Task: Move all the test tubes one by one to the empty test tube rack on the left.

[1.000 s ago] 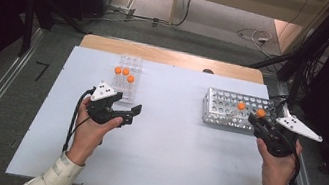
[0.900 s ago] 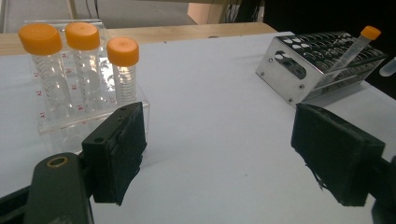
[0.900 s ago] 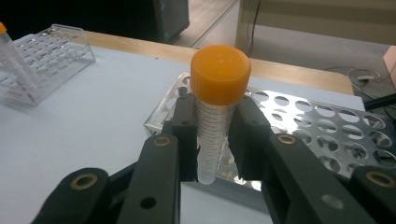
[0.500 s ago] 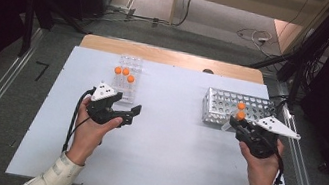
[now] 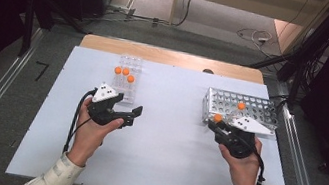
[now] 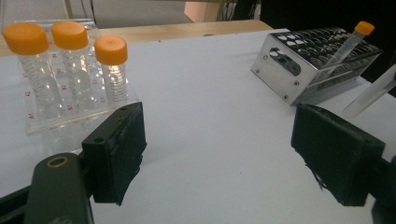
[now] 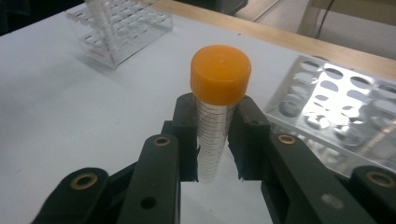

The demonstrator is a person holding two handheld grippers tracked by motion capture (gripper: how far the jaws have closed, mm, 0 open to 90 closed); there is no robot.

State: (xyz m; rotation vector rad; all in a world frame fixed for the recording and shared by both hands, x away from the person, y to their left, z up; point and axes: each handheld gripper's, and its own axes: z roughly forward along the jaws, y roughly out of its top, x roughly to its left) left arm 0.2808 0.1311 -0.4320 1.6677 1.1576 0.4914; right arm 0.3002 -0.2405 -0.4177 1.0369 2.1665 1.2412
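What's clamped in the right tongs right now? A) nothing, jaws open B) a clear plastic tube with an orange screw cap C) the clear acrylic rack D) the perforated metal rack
B: in the right gripper view the right tongs press from both sides on the clear plastic tube with an orange screw cap, held upright above the white table.

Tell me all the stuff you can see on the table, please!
Held tube: one, clear with orange cap, clamped in the right gripper beside the metal rack.
Tubes in clear rack: three, orange caps, far left.
Tube in metal rack: one, orange cap, leaning.
Clear rack: one, see-through plastic, far left.
Metal rack: one, silver with holes, right side.
Table: one, white top.
Left gripper: black, open, holding nothing.
Right gripper: black, shut on the held tube.
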